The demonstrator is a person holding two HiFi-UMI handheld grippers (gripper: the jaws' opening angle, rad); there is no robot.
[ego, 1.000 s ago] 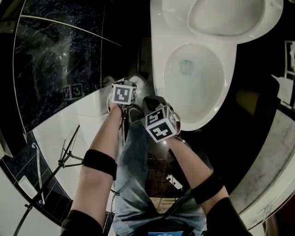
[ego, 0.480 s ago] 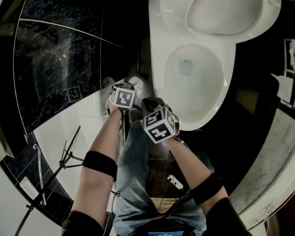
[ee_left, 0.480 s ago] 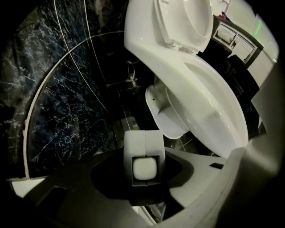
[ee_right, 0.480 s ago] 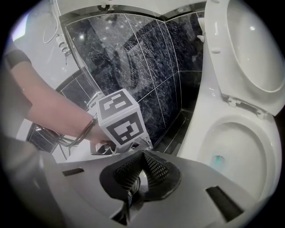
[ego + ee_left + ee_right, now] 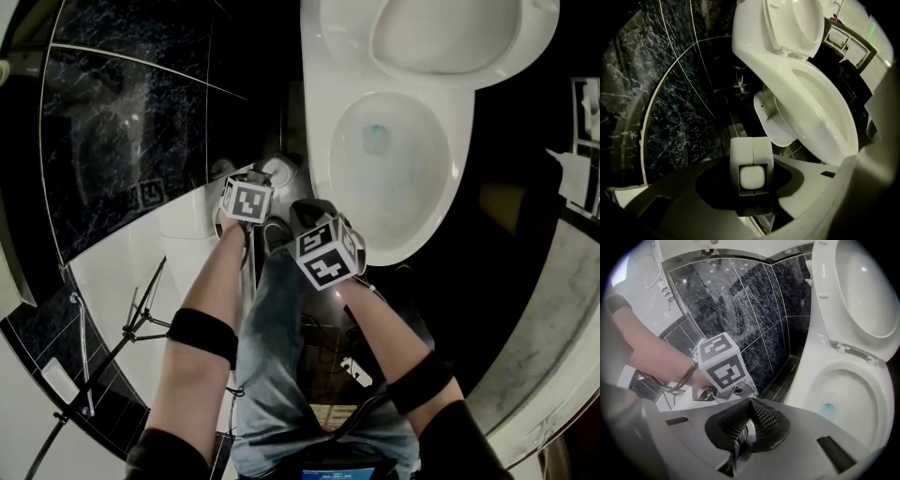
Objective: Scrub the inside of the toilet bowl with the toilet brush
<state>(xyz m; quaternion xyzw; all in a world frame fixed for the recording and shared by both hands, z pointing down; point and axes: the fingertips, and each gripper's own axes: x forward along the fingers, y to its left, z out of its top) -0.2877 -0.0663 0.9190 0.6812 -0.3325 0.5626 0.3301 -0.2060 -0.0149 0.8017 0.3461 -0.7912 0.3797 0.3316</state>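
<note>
Nearest in the head view is the person's leg in jeans [image 5: 281,347] at 6 o'clock, and both forearms go up from there. The right gripper [image 5: 750,405] is over the knee, about at the centre. Its two mesh pads meet at the tips and I see nothing between them, so it is closed and empty. It points slanting down toward the near rim of the toilet bowl [image 5: 323,159], but stays apart from it. The left gripper [image 5: 249,199] is just beside it at 10 o'clock and points straight down. Its jaws have just been closing. In the left gripper view a white block with a rounded square end stands between them. It seems to be the handle top of the toilet brush [image 5: 752,161], and the pads are on its sides. So the brush is outside the bowl, at 9 o'clock of it, near the dark marble wall [image 5: 112,131]. Farther, at 1 o'clock, the bowl is open with a little bluish water [image 5: 377,139] at the bottom, and the lid [image 5: 441,33] is raised behind it
</note>
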